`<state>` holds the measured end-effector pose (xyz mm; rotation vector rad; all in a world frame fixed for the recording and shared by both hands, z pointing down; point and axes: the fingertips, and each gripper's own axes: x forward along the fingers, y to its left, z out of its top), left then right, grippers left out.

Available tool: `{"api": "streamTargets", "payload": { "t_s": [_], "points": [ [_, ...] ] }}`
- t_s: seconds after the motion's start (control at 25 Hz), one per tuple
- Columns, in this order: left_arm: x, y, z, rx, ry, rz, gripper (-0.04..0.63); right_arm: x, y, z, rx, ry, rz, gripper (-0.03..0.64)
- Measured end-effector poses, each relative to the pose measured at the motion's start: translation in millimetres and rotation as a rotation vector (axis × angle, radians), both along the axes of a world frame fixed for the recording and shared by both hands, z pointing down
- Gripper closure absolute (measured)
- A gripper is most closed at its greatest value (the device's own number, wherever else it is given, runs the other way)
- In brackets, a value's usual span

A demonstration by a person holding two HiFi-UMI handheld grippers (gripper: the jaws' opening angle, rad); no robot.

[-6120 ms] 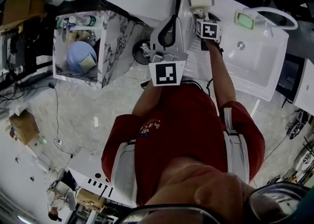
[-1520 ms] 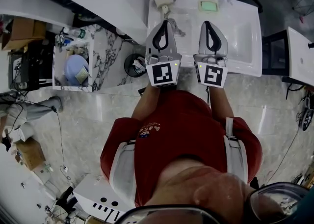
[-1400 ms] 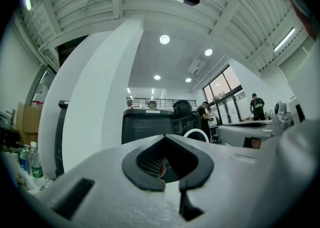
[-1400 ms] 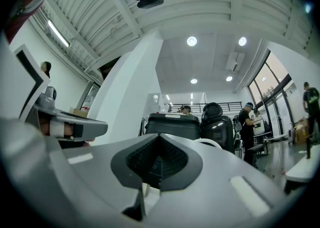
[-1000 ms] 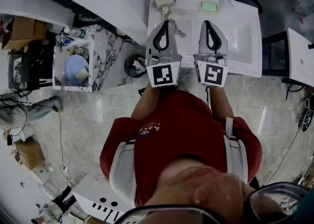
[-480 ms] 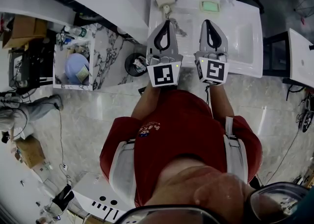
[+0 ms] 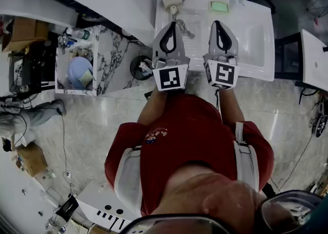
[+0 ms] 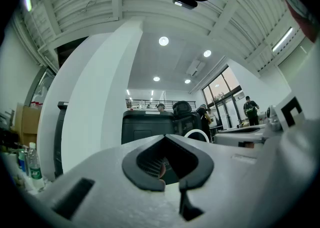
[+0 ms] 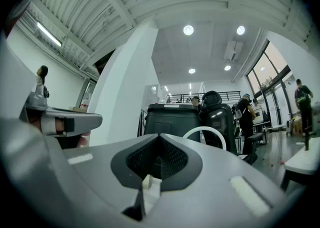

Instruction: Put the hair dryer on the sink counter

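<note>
While near soap dish point(image 7: 219, 6), hair dryer point(image 7: 171, 0).

White sink counter point(image 7: 197, 11): hair dryer point(image 7: 172, 0) back left, green item point(image 7: 219, 6) back centre.

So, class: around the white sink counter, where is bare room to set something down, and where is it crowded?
Bare: the white sink counter strip between the pale hair dryer and the green rectangular tray, and the basin at right. Crowded: the marble shelf unit at left, holding a blue bowl and bottles.
</note>
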<state>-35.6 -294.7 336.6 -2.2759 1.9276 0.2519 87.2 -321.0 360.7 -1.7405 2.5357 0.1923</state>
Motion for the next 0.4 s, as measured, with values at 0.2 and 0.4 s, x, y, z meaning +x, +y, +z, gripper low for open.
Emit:
{"api": "streamTargets", "payload": {
  "t_s": [0.2,0.4],
  "points": [
    [-2.6,-2.9,4.2,-0.004,-0.004,-0.003,0.594,-4.2,-2.6,0.1,0.006,0.006,-0.009,0.615],
    [-3.8,-6.1,7.4,-0.012,-0.002,-0.005,0.594,-7.1,-6.0,7.1,-0.015,0.017,-0.021,0.615]
  ]
}}
